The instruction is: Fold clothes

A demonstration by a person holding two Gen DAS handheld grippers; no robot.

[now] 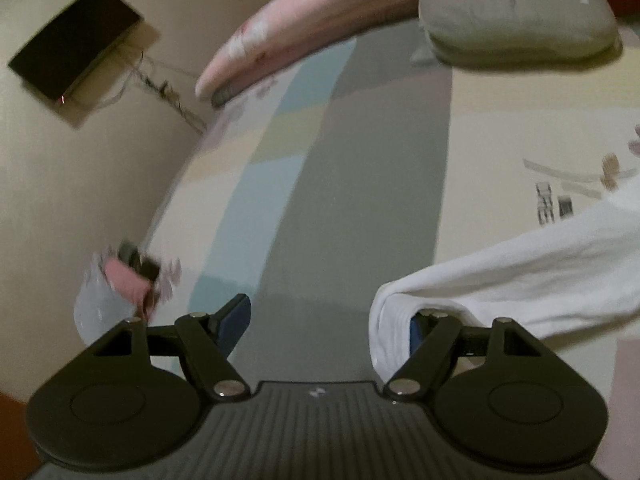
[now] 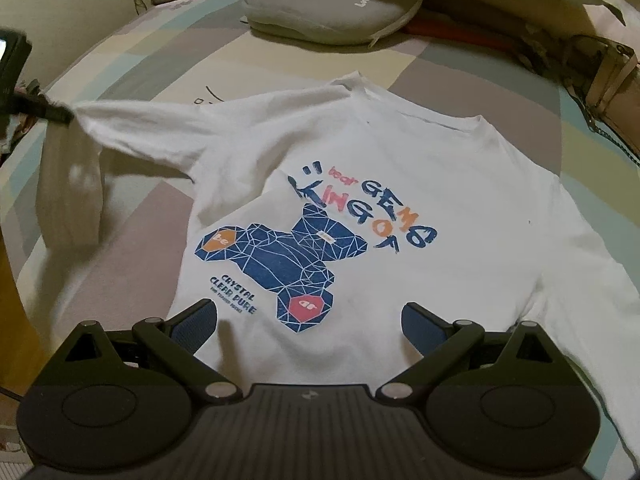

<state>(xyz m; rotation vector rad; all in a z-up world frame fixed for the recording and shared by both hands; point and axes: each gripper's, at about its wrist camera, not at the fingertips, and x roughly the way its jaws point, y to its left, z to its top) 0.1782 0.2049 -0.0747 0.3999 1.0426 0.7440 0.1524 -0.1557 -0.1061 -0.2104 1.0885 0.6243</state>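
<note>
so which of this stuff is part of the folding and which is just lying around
In the job:
white long-sleeve shirt
left tongs, sleeve end draped over one finger
right tongs, open above the hem

Lying about:
grey ring cushion
pink pillow
black box

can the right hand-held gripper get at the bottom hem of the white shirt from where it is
Probably yes. The right hand-held gripper hangs open just over the white shirt, which lies flat on the bed cover; nothing lies between the fingers and the cloth near the hem.

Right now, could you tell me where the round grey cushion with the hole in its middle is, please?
The round grey cushion lies at the far end of the patchwork bedspread, beyond the collar of the white printed long-sleeved shirt; the left wrist view shows it top right.
</note>
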